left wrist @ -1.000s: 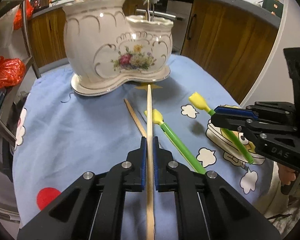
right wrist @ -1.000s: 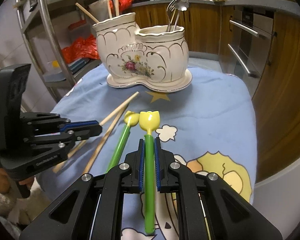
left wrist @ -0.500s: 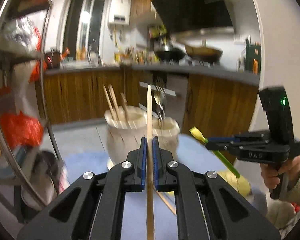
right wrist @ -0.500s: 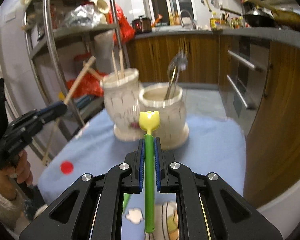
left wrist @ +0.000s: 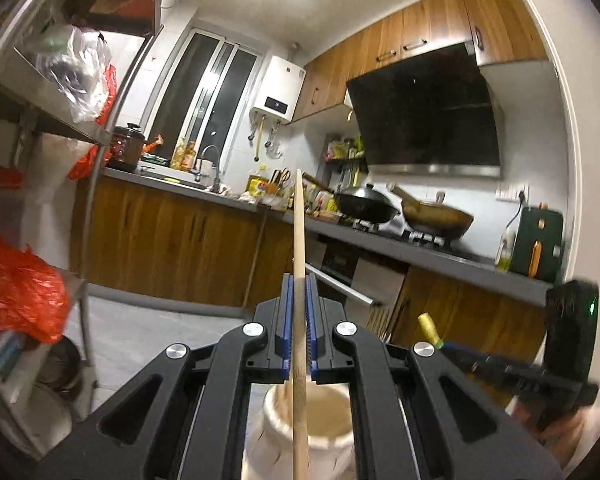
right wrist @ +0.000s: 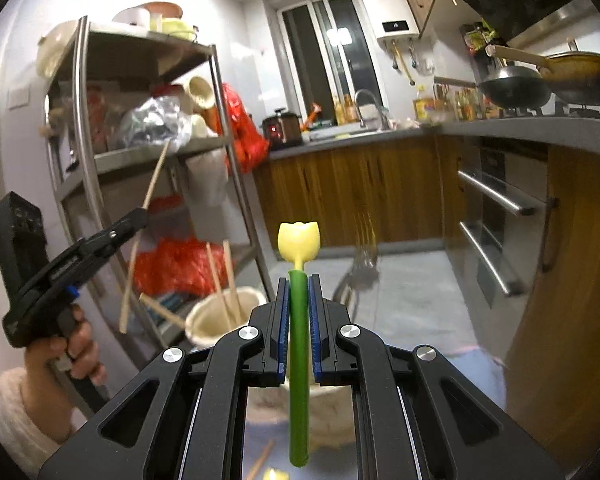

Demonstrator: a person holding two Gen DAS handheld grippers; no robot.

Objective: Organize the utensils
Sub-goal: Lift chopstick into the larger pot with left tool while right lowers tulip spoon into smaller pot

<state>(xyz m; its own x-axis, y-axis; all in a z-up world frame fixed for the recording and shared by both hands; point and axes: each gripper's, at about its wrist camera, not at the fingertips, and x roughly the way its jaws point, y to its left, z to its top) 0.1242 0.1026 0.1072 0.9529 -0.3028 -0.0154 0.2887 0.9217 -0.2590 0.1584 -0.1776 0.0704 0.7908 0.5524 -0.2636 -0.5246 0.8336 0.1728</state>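
Note:
My left gripper (left wrist: 299,280) is shut on a wooden chopstick (left wrist: 298,240) that sticks up and forward over the white ceramic holder (left wrist: 312,424) below it. From the right wrist view the same left gripper (right wrist: 140,214) shows at the left, held in a hand, its chopstick (right wrist: 154,178) tilted. My right gripper (right wrist: 299,280) is shut on a green utensil with a yellow tulip end (right wrist: 299,240). Beneath it stands the holder (right wrist: 220,312), with chopsticks in its left cup and metal forks (right wrist: 362,264) blurred over the right cup.
A steel shelf rack (right wrist: 84,128) with red bags stands left of the holder. Wooden cabinets and a grey counter (left wrist: 440,252) with woks run behind. The blue cloth table (right wrist: 476,368) shows at the lower right, with another chopstick (right wrist: 260,460) lying on it.
Both grippers rose off the table with their utensils and tilted up toward level. The holder has dropped to the bottom of both views, and the kitchen background now fills them.

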